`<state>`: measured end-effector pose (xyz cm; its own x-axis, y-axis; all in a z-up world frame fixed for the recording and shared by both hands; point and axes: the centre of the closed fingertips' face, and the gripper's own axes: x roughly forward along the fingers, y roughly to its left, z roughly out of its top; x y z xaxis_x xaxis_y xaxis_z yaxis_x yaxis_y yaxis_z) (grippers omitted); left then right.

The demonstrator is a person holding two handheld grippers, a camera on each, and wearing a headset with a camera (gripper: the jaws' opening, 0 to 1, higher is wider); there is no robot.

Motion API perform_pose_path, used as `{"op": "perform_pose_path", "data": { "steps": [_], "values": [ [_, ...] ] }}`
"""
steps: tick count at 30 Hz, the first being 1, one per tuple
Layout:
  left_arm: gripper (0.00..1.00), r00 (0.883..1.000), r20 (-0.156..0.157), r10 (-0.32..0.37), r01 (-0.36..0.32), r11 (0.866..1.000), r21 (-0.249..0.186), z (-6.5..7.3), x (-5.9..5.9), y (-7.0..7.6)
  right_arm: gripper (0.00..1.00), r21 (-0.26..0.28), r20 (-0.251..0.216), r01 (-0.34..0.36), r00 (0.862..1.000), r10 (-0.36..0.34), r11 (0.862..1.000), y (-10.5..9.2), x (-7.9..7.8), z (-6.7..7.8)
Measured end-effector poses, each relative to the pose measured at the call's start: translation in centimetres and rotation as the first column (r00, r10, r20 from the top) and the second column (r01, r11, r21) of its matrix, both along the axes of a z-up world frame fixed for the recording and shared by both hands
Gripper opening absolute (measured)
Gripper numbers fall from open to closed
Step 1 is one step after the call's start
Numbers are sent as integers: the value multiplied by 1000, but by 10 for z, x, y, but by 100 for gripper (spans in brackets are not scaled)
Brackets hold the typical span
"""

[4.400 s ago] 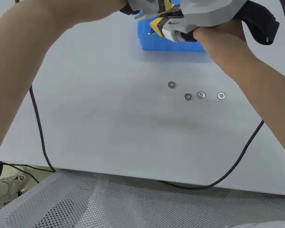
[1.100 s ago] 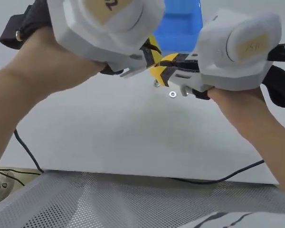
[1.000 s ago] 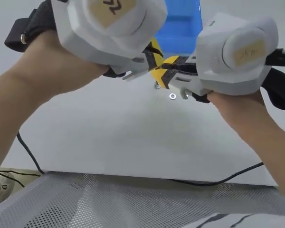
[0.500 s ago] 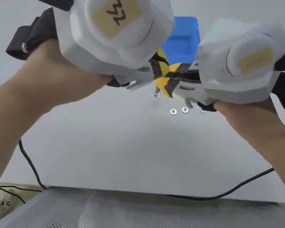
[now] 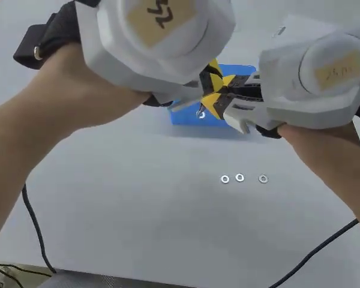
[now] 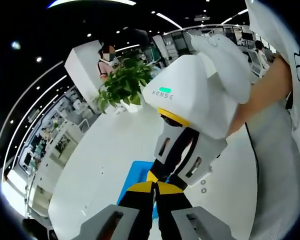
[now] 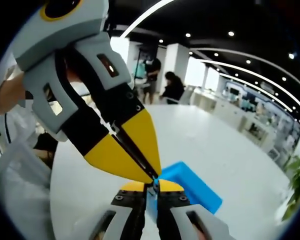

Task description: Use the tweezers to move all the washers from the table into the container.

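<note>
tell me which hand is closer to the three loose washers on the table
Right. In the head view the right hand is just up and right of the washers; the left hand is well off to their left.

The left gripper's (image 6: 156, 190) yellow-tipped jaws, pressed together, met the right gripper's (image 6: 156, 179) tips before a blue container (image 6: 134, 184). Two washers (image 6: 204, 184) lay nearby on the white table (image 6: 100, 165).
</note>
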<state>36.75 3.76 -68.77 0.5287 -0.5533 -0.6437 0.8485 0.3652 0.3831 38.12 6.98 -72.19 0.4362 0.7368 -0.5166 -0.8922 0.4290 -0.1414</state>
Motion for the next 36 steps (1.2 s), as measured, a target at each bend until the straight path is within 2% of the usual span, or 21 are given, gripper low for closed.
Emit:
{"op": "perform_pose_path", "data": {
  "steps": [1,3,5,8,13,16,21,27,30,33,36],
  "values": [
    [0,1000,5,4,-4,1000,4,1,2,1,3,-3,9,-1,1000,1,1000,2,3,1],
    [0,1000,19,10,-10,1000,7,13,7,4,3,-14,35,-7,999,7,1000,4,9,4],
    [0,999,30,16,-17,1000,14,15,11,6,3,-17,44,-9,999,10,1000,7,15,5],
    [0,998,51,22,-23,999,24,15,20,10,3,-19,62,-6,998,7,1000,10,23,5],
    [0,998,50,44,-46,998,32,10,33,16,3,-17,69,3,998,-2,1000,17,39,-2],
    [0,996,45,72,-74,997,34,2,43,21,3,-8,55,16,998,-15,1000,22,46,-9],
    [0,993,26,114,-115,993,19,-14,51,24,3,-7,27,28,999,-28,1000,25,54,-24],
    [0,989,18,147,-147,989,12,-29,56,27,3,-7,-5,56,998,-56,998,26,59,-40],
    [0,988,23,152,-152,988,13,-36,59,28,3,9,-38,74,997,-74,997,27,62,-47],
    [0,987,22,158,-158,987,7,-41,63,29,3,4,-40,81,996,-81,997,28,64,-53],
    [0,986,12,164,-164,986,11,-46,65,30,3,6,-63,89,994,-88,996,29,66,-60]
  ]
}}
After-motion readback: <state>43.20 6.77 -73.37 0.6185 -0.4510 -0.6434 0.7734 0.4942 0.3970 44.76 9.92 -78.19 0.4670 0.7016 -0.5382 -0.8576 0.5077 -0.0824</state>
